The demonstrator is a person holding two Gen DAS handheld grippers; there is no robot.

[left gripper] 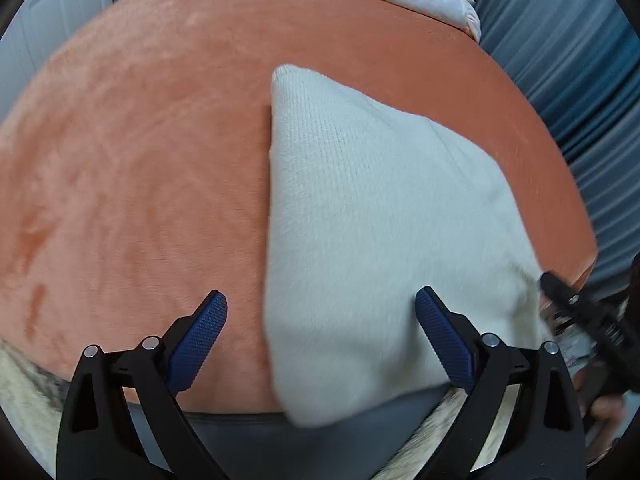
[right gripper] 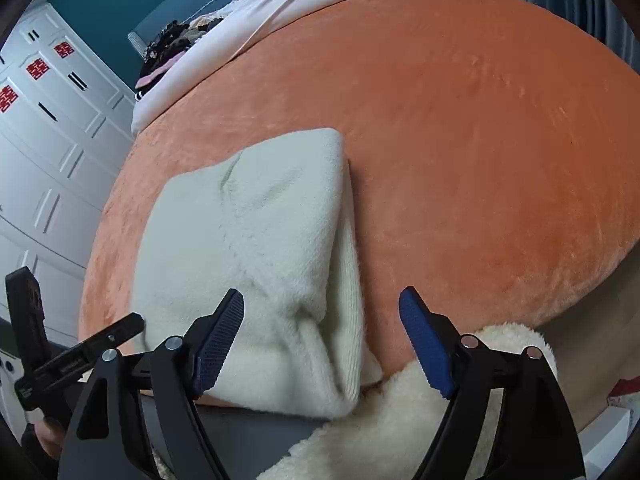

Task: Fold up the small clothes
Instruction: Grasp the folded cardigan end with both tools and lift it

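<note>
A folded cream-white knitted garment [left gripper: 372, 240] lies on the orange plush bed cover [left gripper: 140, 160], its near edge hanging over the bed's front edge. My left gripper [left gripper: 320, 304] is open above the garment's near left edge, holding nothing. In the right wrist view the same garment [right gripper: 256, 248] shows folded layers at its right side. My right gripper [right gripper: 322, 300] is open over the garment's near right corner and is empty. Each gripper shows at the edge of the other's view: the right one [left gripper: 560, 292], the left one [right gripper: 80, 356].
White bedding [right gripper: 280, 4] and a dark clothes pile [right gripper: 168, 52] lie at the bed's far end. White wardrobe doors [right gripper: 48, 128] stand at left. A fluffy cream fleece [right gripper: 400, 412] lies below the bed's front edge. Blue curtains [left gripper: 580, 80] hang at right.
</note>
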